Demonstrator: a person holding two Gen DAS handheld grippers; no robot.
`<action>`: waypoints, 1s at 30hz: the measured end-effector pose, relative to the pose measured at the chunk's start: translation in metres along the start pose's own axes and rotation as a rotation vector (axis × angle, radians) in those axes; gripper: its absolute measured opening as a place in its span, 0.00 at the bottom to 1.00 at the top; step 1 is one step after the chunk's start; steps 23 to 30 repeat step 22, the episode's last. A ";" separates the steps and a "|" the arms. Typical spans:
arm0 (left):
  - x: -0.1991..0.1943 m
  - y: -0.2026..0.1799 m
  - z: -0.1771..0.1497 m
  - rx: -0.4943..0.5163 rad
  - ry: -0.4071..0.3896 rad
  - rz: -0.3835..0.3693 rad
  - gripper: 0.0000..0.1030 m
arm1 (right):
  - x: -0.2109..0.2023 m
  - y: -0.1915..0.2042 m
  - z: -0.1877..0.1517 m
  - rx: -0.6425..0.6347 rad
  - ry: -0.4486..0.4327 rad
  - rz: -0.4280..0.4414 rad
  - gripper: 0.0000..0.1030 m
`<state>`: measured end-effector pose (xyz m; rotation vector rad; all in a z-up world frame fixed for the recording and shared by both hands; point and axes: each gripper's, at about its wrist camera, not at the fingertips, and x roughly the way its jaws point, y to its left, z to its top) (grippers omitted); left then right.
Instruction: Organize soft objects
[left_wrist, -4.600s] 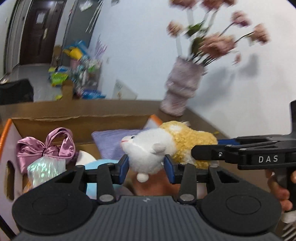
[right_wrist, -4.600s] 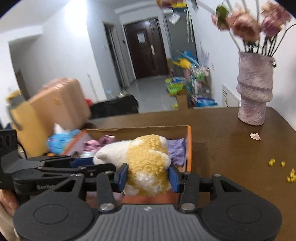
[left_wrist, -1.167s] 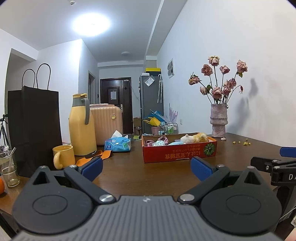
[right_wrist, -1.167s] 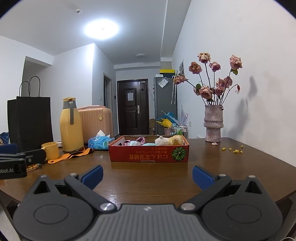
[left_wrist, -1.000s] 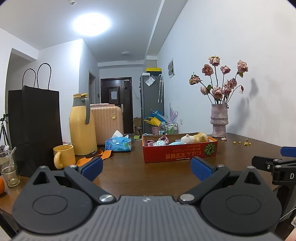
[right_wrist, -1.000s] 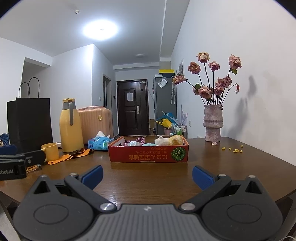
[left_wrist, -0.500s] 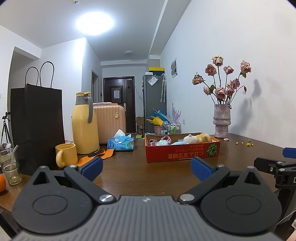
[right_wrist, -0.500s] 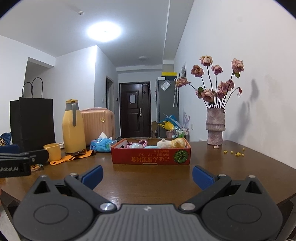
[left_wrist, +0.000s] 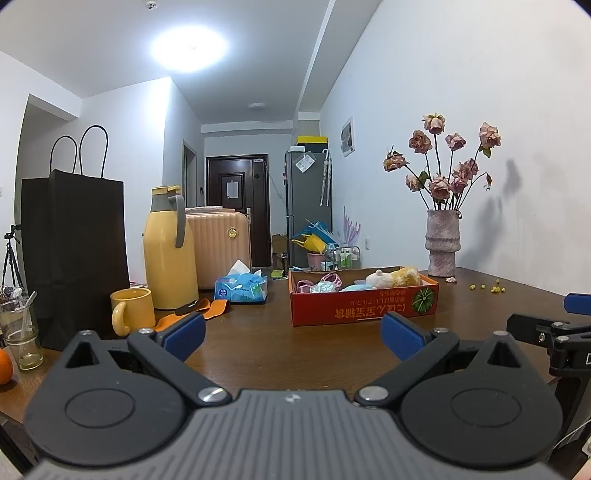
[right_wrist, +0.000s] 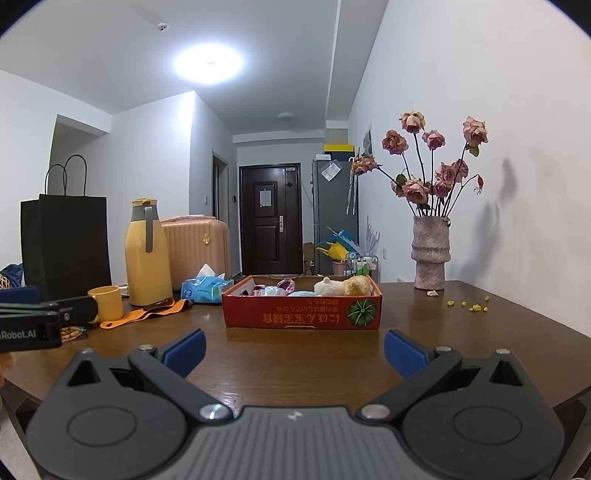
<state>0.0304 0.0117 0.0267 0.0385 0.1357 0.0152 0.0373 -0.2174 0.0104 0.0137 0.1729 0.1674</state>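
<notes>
**Both grippers back from the box, jaws wide, nothing held**

Obs: left gripper (left_wrist: 291, 334) and right gripper (right_wrist: 293, 349) both stand with blue pads spread wide and empty, low over the near edge of the wooden table (right_wrist: 480, 332), well short of the red cardboard box (right_wrist: 301, 314). In the right wrist view the left gripper shows at the left margin; state consistent.

Task items: the plush toy (right_wrist: 341, 286), white head and yellow-brown body, lies inside the box toward its right end, near the pumpkin print. Left of it in the box: a light blue soft item (right_wrist: 300, 293), a pink bow (right_wrist: 285, 283) and something shiny and crinkled, too small to identify. No soft item seen on the table outside the box.

Orientation: plush lies on its side or belly (cannot tell which), long axis along the box's long side. White head points to the box's left end, yellow body to the right end, toward the vase (right_wrist: 430, 251).

Judgement: sorting looks finished or nearly so; step in hand is a retreat or pause.

Doing it well:
- keep both jaws wide and clear of the box front wall;
- if a re-seat is wanted, approach from above the box, pads across the plush's short axis;
- keep clear of the vase, right of the box, and the mug (right_wrist: 106, 302), left of it.
</notes>
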 end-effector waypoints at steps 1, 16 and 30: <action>0.000 0.000 0.000 0.002 -0.003 0.000 1.00 | 0.000 0.000 0.001 0.001 -0.001 0.001 1.00; -0.004 -0.001 0.000 0.003 -0.018 0.010 1.00 | 0.001 -0.003 -0.001 0.017 0.006 0.002 1.00; -0.004 -0.001 0.000 0.002 -0.014 0.007 1.00 | 0.002 -0.004 -0.001 0.024 0.011 0.006 1.00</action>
